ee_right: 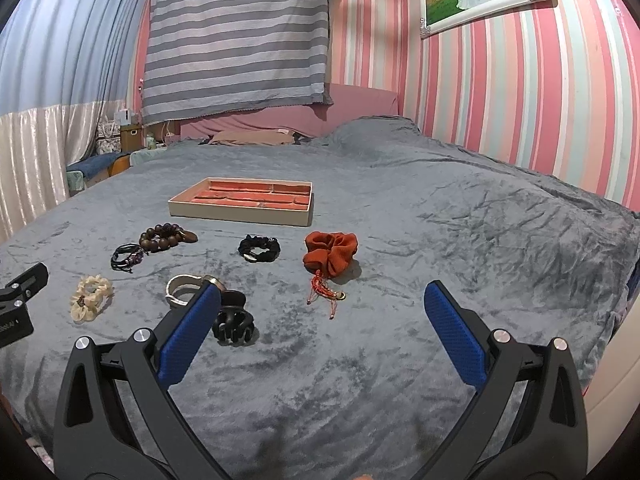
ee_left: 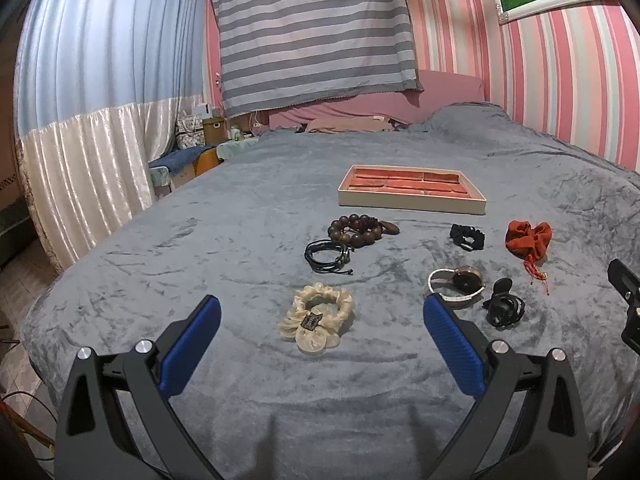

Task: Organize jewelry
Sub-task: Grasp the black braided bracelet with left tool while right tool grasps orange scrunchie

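**Tongs and jewelry positions over the bed**

My left tongs (ee_left: 320,320) are spread wide and grip nothing. They hang above the near part of the grey bed (ee_left: 200,240), with the cream scrunchie (ee_left: 317,315) lying between the two blue pads.

My right tongs (ee_right: 322,308) are equally wide apart and unloaded. Their left pad sits in front of the watch (ee_right: 188,287); the black claw clip (ee_right: 234,320) lies just beside that pad.

The tray (ee_left: 412,203), beige outside with red compartments, rests on the bed beyond all the loose items. I can see nothing in its compartments.

Item layout, near side of the tray:
- Wooden beads (ee_left: 358,229), nearest the tray on the left.
- Black cord bracelet (ee_left: 329,255), just in front of the beads.
- Black scrunchie (ee_right: 259,249), centre.
- Red scrunchie (ee_right: 331,255), right of it.
- Red tassel charm (ee_right: 326,295), touching the red scrunchie's near edge.
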### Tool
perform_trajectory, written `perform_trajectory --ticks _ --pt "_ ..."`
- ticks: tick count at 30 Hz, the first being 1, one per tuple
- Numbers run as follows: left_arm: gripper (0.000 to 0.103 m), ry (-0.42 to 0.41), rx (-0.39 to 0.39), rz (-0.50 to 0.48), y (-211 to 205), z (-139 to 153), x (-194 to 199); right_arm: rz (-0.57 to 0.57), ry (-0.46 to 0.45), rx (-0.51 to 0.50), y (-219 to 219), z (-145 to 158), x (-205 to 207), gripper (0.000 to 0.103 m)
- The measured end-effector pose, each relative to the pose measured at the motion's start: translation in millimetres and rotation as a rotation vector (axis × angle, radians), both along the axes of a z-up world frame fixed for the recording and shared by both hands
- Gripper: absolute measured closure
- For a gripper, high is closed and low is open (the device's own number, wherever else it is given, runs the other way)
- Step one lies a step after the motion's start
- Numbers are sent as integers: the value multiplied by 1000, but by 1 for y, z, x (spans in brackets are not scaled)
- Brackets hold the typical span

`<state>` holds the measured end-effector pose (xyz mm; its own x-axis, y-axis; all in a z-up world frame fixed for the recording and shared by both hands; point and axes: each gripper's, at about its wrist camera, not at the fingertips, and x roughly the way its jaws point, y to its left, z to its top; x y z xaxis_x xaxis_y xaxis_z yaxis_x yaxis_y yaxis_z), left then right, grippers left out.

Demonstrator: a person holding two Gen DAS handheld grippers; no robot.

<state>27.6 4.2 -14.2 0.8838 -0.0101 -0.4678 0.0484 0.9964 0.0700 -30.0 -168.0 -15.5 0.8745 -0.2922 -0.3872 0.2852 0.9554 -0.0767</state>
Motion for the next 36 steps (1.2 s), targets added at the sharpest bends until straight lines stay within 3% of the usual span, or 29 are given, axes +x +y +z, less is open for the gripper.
perform_trajectory --ticks 15,23,27,36 --pt "4 11 3 -49 1 -2 39 2 23 6 -6 -9 39 4" --pt "4 74 -34 -51 11 -15 75 -4 77 26 -17 -21 66 4" --pt "4 79 -10 -50 12 -19 92 -7 87 58 -25 -24 77 4" --pt "4 80 -19 -75 5 -19 116 -11 81 15 -30 -25 105 4"
